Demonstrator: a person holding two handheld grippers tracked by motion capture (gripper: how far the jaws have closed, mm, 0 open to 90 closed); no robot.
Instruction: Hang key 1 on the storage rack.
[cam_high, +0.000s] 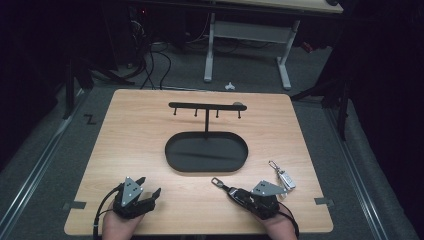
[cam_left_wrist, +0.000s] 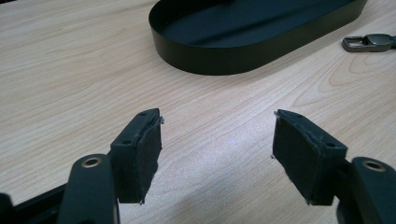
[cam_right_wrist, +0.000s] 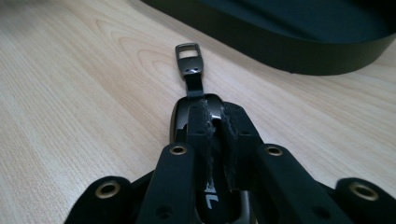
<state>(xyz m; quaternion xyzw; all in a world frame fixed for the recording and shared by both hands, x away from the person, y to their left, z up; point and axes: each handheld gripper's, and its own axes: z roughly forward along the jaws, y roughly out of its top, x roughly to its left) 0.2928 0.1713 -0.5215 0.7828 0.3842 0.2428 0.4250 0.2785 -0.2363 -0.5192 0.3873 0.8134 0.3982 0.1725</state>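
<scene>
1. The dark key fob lay flat on the wooden table, near its front edge and right of centre, with its metal strap loop pointing toward the black oval tray. In the high view the loop lay short of the tray's front rim, apart from it.
2. The right gripper stood directly over the fob, its jaws brought almost together with a slim gap between the pads. The tips were at the fob's top face; whether the pads pressed on it could not be told. The fob's body ran back beneath the jaws, pale lettering showing under them.
3. In the high view the right gripper sat low over the table in the person's right hand, pointing left and forward.
4. A second key with a silver clip lay just right of the right gripper, untouched.
5. The left gripper rested near the table's front left, jaws wide apart, bare wood between its pads.
6. In the high view the left gripper was well apart from the fob and from the tray.
7. The tray carried an upright post with a hook bar across the top, its four pegs bare.
</scene>
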